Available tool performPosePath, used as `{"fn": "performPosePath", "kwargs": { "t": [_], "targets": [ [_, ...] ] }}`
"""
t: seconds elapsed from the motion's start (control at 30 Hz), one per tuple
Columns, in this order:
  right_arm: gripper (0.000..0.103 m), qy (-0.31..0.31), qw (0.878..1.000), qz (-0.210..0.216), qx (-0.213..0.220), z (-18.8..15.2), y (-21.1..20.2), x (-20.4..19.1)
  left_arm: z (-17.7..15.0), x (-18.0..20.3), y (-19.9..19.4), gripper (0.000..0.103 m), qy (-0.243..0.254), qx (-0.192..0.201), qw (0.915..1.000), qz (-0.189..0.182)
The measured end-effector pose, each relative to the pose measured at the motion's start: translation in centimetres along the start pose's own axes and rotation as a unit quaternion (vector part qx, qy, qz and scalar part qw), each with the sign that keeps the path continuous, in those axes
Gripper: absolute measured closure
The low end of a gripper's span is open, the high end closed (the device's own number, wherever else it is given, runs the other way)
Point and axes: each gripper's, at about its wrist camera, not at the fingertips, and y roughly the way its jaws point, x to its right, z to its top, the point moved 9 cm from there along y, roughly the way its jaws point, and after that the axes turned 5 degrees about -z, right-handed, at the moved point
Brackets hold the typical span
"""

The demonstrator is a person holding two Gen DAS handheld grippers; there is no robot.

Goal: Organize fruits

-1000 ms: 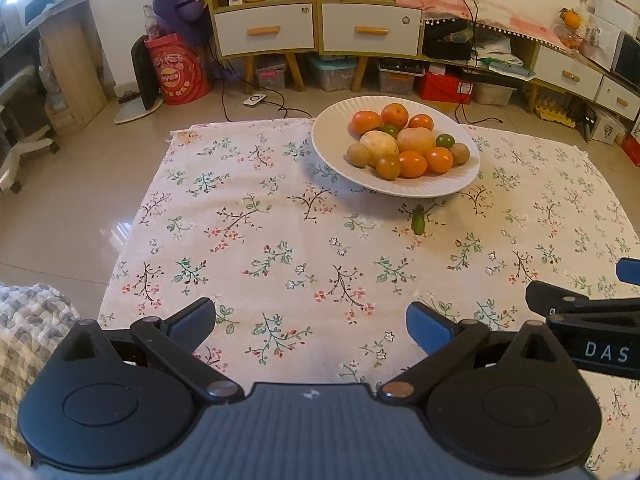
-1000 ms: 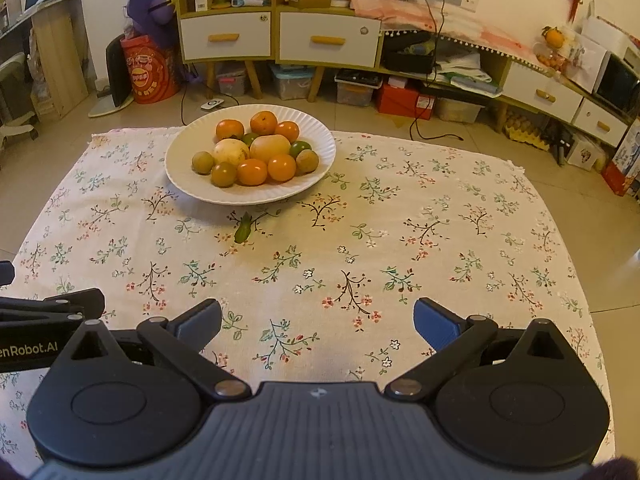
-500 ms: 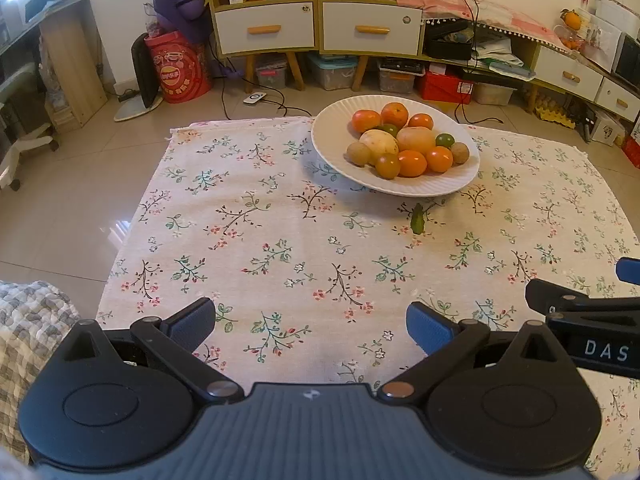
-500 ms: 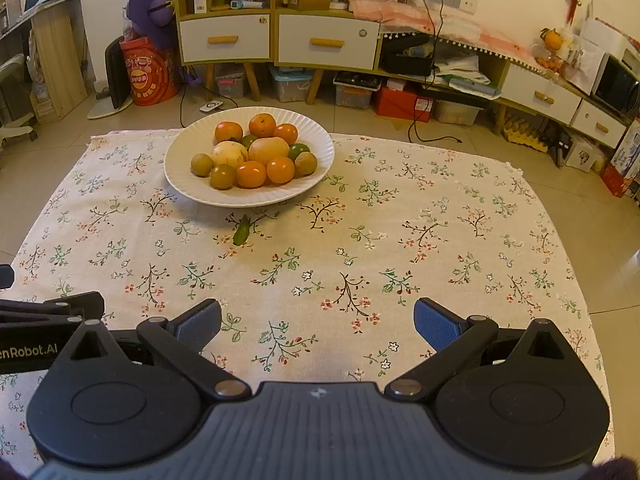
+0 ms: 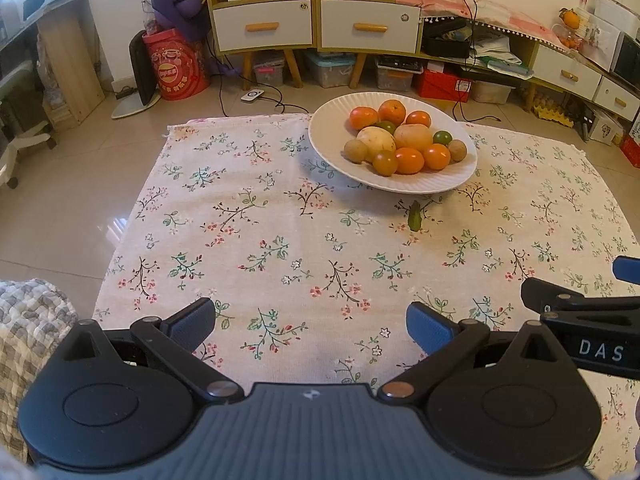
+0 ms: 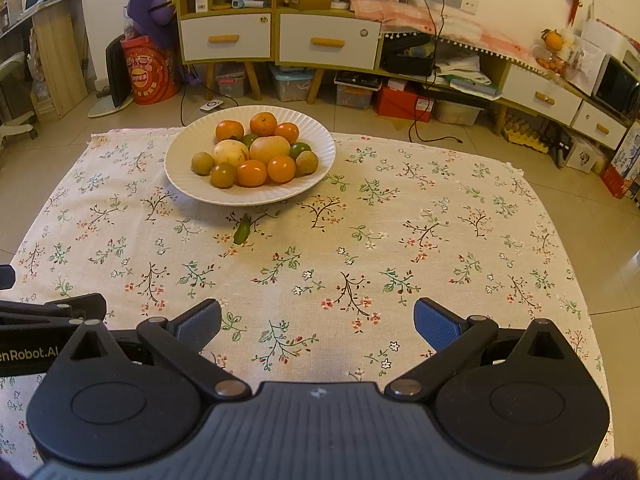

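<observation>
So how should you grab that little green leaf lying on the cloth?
Pinch the green leaf across its narrow middle, coming straight down from above. It lies flat on the tablecloth, just in front of the plate, with its long axis running toward the plate, so the fingers probably close best across that.

The plate is set on the far part of the cloth, which is spread over the floor. The fruits are heaped in the plate. A leaf is laid on the cloth just before the plate's near rim. Both tools are held over the near edge of the cloth, the left tool beside the right tool. Cabinets are ranged behind the cloth.
</observation>
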Motion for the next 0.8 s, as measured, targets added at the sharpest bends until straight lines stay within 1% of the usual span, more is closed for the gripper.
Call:
{"fn": "performPosePath", "kwargs": {
  "t": [0.8],
  "targets": [
    [0.000, 0.000, 1.000, 0.000, 0.000, -0.02, 0.07, -0.04, -0.10, 0.00, 0.02, 0.019, -0.002, -0.001, 1.0000, -0.002]
  ]
}}
